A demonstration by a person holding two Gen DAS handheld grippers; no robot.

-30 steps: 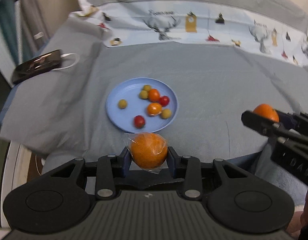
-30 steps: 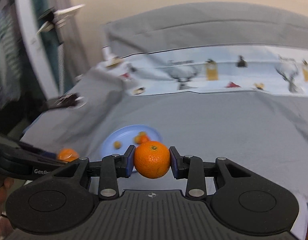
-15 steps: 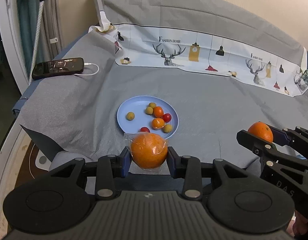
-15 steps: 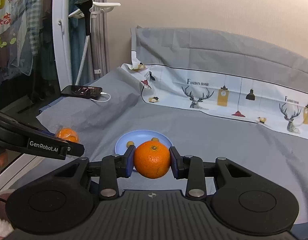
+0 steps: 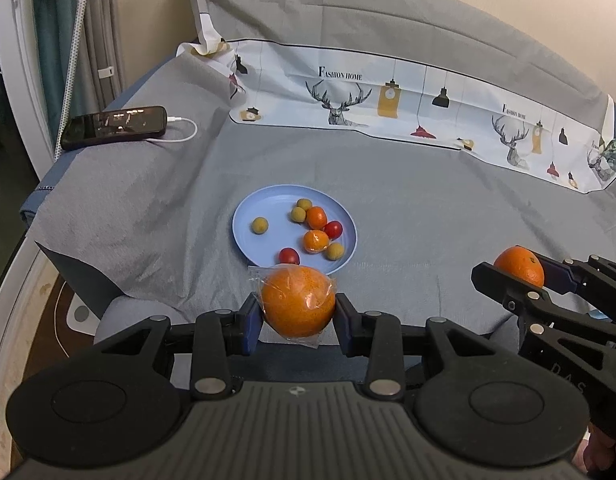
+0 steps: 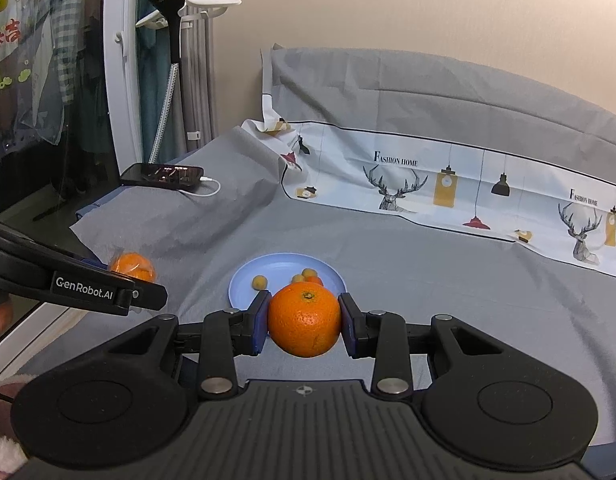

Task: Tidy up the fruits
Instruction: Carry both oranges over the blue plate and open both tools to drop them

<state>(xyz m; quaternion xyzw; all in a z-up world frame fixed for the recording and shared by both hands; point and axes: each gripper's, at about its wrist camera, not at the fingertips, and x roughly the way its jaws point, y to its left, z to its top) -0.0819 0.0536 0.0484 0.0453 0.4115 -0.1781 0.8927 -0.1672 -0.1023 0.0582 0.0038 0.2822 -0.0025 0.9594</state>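
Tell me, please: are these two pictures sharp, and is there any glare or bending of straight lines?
Left wrist view: sharp, glare on the wrapped orange, dark corners. Right wrist view: sharp, reflections in the window, the bed edge bent by fisheye.

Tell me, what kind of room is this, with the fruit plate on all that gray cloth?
Probably a bedroom at home. The blue plate sits on what looks like a bed under a gray sheet, a phone is charging near its edge, and curtains hang by a window.
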